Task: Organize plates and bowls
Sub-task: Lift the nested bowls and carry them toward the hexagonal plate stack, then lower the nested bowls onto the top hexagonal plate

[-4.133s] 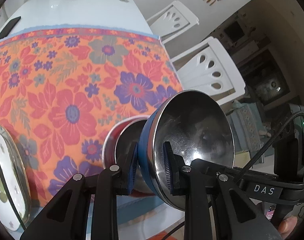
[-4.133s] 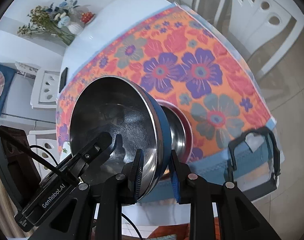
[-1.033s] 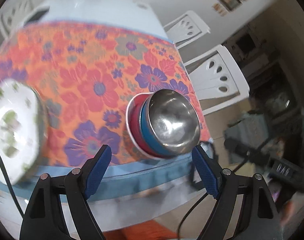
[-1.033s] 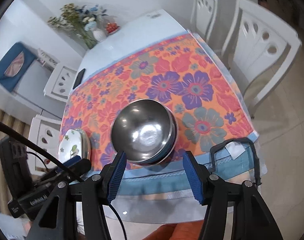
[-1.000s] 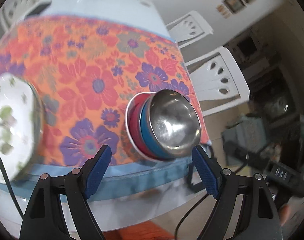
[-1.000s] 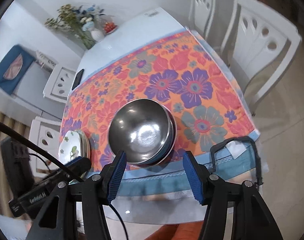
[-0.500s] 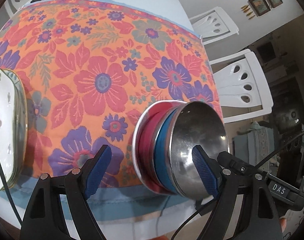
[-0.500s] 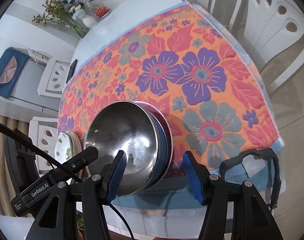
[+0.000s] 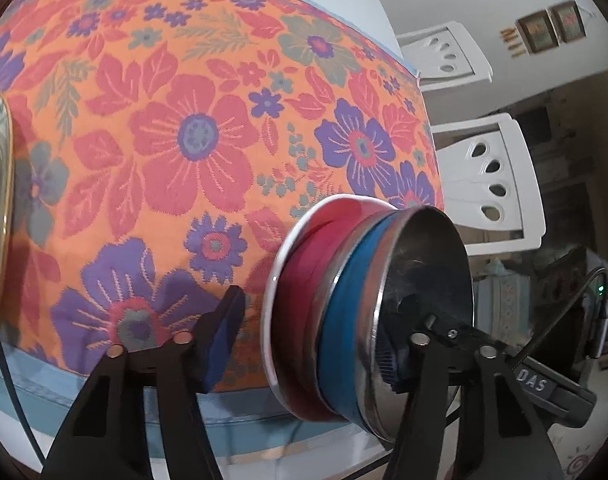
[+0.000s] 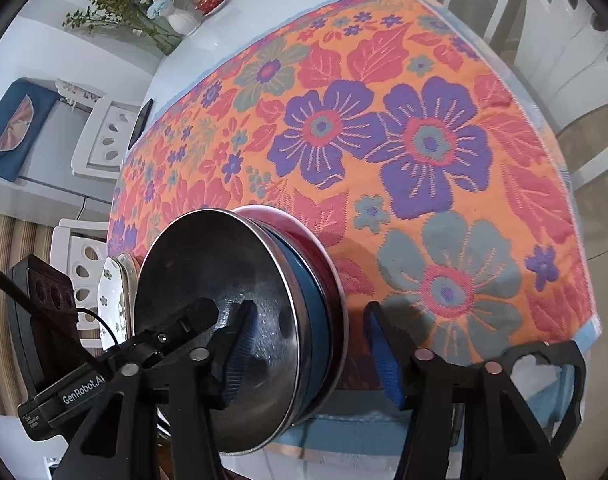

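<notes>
Both claws have dropped astride two nested bowls (image 9: 363,312), closing.

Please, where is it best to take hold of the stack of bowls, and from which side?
Grip the stack of bowls at its near rims, from the table edge: the blue bowl nests in the red bowl, so both walls fit one bite. Left tool and right tool already straddle them, closing.
</notes>
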Available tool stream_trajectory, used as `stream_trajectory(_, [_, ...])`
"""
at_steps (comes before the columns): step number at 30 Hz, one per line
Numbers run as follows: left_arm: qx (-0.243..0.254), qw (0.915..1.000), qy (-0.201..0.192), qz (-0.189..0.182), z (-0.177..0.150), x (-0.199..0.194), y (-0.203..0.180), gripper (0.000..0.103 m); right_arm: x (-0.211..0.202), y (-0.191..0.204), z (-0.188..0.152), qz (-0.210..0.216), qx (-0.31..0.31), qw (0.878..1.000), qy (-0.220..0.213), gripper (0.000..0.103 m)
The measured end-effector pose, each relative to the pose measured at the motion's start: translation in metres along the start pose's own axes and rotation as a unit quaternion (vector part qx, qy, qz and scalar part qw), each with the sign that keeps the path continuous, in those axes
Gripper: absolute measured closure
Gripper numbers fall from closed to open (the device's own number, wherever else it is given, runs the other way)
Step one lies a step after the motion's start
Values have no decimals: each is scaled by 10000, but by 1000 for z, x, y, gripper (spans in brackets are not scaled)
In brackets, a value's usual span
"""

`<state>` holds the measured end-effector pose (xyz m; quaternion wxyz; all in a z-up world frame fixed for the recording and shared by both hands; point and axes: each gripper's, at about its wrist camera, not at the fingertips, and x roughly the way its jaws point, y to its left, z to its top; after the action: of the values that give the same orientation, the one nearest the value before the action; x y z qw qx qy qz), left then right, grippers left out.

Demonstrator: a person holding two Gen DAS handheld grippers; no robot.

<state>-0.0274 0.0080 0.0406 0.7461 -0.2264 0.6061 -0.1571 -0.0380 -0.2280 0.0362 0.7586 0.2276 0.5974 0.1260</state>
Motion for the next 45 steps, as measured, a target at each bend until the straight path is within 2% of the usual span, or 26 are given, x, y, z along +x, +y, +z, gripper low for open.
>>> stream_trajectory(4, [-78,10000,10,-31,-1,4,1,65,9,-2,0,106,0,9999,119,61])
stream_trajectory(10, [-164,9998,-77,-53,-2,6,0,64,15,-4,1,198,-72,9997,132,63])
stream_trajectory(16, [-123,9998,-147,-45,-4,6,1,64,19,-10,3,408,44,9991,131,60])
stream_trajectory(26, [82,9992,-336,215,-5,-10,-3,64,14,13,-2,158,-261,9995,-38,59])
stream_trajectory(33, [187,9973,-704,68,10,-62,9,64,-4,61,0,98,-478,9982,-341,59])
stream_trajectory(36, [221,9960,-860,29,18,-92,18,64,-14,95,1,96,-586,9968,-535,59])
stream_trajectory(41, [313,9920,-1213,185,26,-151,43,64,-18,160,1,216,-820,9941,-675,59])
stream_trajectory(45, [243,9898,-1362,343,32,-192,82,64,-6,219,-3,341,-1042,9915,-696,59])
